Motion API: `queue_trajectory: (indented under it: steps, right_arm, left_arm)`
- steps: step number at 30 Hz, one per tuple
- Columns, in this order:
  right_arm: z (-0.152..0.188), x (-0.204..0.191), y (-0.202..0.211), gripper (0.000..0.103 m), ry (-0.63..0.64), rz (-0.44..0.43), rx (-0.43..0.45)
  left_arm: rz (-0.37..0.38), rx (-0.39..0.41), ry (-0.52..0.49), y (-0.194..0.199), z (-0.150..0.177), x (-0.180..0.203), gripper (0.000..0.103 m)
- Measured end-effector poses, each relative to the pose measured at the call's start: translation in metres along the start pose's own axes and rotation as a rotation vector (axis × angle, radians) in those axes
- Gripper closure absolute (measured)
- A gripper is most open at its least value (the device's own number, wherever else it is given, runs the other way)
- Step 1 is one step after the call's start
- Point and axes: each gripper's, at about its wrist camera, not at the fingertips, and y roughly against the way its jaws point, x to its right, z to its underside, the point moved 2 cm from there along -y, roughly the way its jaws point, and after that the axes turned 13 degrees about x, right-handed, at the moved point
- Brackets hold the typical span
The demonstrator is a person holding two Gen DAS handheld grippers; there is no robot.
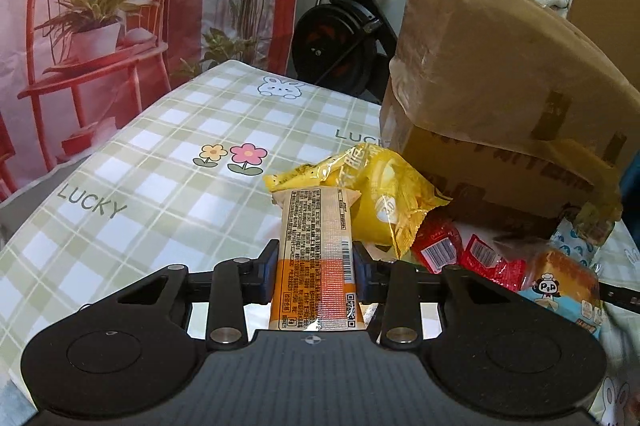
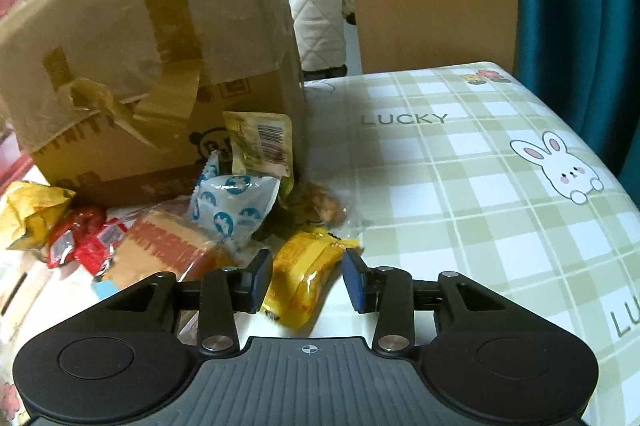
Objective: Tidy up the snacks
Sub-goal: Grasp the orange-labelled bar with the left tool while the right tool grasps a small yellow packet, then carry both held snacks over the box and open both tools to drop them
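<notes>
My left gripper (image 1: 314, 258) is shut on a long beige and orange snack bar (image 1: 316, 222), held lengthwise above the table. Beyond it lie a crumpled yellow packet (image 1: 384, 193), red packets (image 1: 472, 254) and a cake packet with a panda (image 1: 560, 278). My right gripper (image 2: 307, 274) is open, its blue pads on either side of a yellow-orange packet (image 2: 300, 262) on the table; the right pad stands clear of it. Ahead of it lie a blue-and-white packet (image 2: 232, 201), a brown cake packet (image 2: 172, 242), red packets (image 2: 80, 238) and a yellow-green packet with a barcode (image 2: 260, 141).
A taped cardboard box (image 2: 140, 45) stands behind the snack pile, its flap hanging over it (image 1: 500, 73). The green checked tablecloth (image 1: 160, 145) stretches left of the pile and to the right of it (image 2: 460, 205). An exercise bike (image 1: 352, 25) stands past the table's far edge.
</notes>
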Motion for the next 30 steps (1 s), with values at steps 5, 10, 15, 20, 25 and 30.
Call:
queue_trajectory:
  steps: [5, 10, 15, 20, 25, 30]
  right_arm:
    - [0.001, -0.003, -0.014, 0.064, 0.02, 0.044, -0.013]
    - [0.006, -0.01, -0.014, 0.063, 0.085, 0.053, -0.008]
    - [0.012, -0.015, -0.008, 0.065, 0.155, 0.043, -0.011]
    - [0.014, -0.008, 0.006, 0.073, 0.108, 0.026, -0.007]
    - [0.009, -0.004, 0.027, 0.073, 0.091, 0.026, 0.044]
    - [-0.003, -0.006, 0.042, 0.073, 0.081, 0.016, 0.098]
  left_arm:
    - [-0.005, 0.005, -0.003, 0.003, -0.001, -0.002, 0.065]
    - [-0.015, 0.014, -0.004, 0.008, -0.001, -0.005, 0.065]
    - [-0.019, 0.014, -0.008, 0.01, 0.0, -0.003, 0.065]
    - [-0.011, 0.02, -0.024, 0.015, 0.002, 0.001, 0.065]
    - [-0.018, 0.03, -0.017, 0.023, 0.0, -0.007, 0.065]
    - [-0.034, 0.052, -0.002, 0.033, -0.001, -0.013, 0.065]
